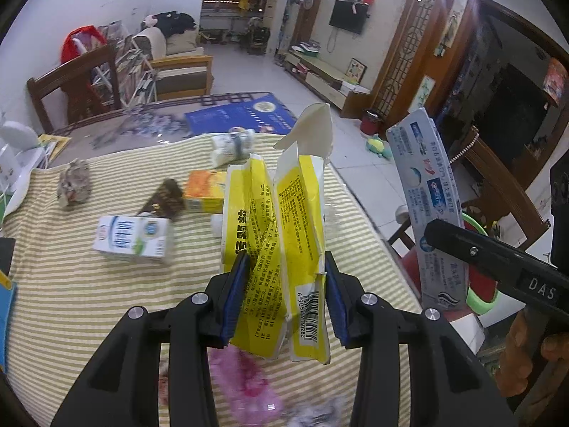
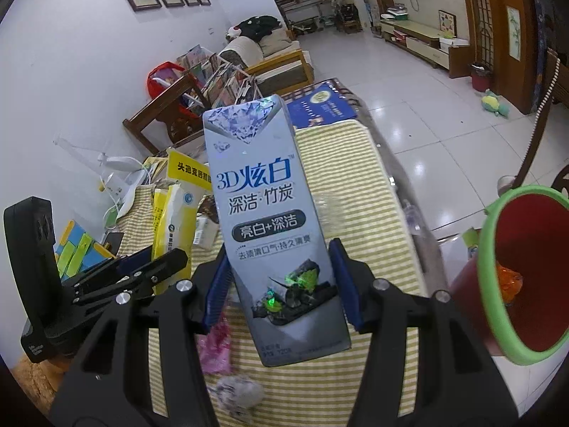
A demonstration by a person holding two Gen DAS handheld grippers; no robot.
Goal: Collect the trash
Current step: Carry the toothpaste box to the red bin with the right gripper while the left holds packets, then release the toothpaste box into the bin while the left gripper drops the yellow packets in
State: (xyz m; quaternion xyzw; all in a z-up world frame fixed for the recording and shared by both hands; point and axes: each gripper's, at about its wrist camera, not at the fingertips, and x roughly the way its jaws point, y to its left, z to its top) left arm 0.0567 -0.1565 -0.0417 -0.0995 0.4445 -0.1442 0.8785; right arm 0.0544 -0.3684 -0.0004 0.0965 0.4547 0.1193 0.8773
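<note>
Left gripper [image 1: 284, 284] is clamped on the crumpled yellow box [image 1: 281, 235], upright between its blue pads. Right gripper [image 2: 281, 284] grips the grey toothpaste box [image 2: 270, 220], standing tall. Just to its right sits the red bin [image 2: 526, 277], green-rimmed, mouth open.

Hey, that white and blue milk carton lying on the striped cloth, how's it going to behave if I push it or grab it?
The milk carton lies on a flat side, so it will probably slide, not roll. Its faces look square and undented, so it seems fairly stiff. Whether it is empty cannot be told; the striped cloth may bunch under a push.
</note>
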